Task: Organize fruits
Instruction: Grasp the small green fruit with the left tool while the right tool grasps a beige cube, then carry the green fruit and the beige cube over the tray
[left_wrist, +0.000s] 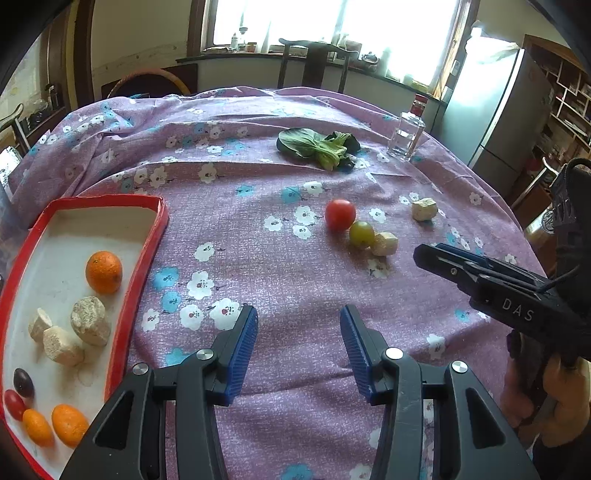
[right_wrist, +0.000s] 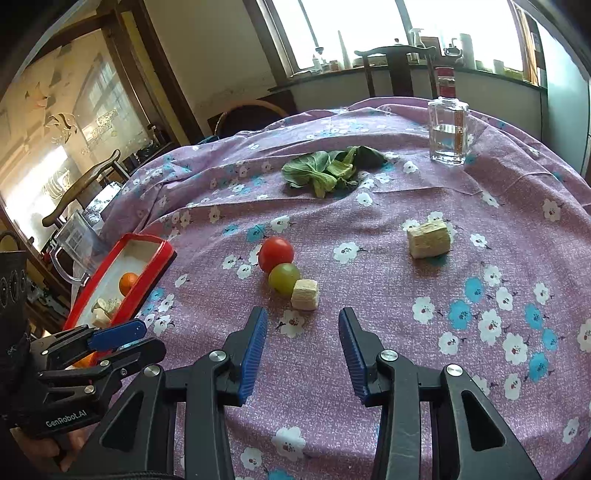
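Here, both grippers hover above the table (left_wrist: 295, 258) with its purple flowered cloth, jaws parted, nothing between the blue pads. The left gripper (left_wrist: 298, 314) hangs over bare cloth near the table's near edge; the red-rimmed tray (left_wrist: 147, 258) sits just to its left at the table's left edge, holding an orange (left_wrist: 103, 272), pale root chunks, a dark grape, a red tomato and two small oranges. The right gripper (right_wrist: 303, 314) is empty too, its tips just short of a cluster near the table's middle: red tomato (right_wrist: 276, 254), green tomato (right_wrist: 284, 278) and pale cube (right_wrist: 304, 294), touching in a row, just ahead of the left finger. A second pale block (right_wrist: 429, 239) lies apart, ahead and to the right. Leafy greens (right_wrist: 328, 170) and a glass bottle (right_wrist: 447, 129) sit toward the far edge.
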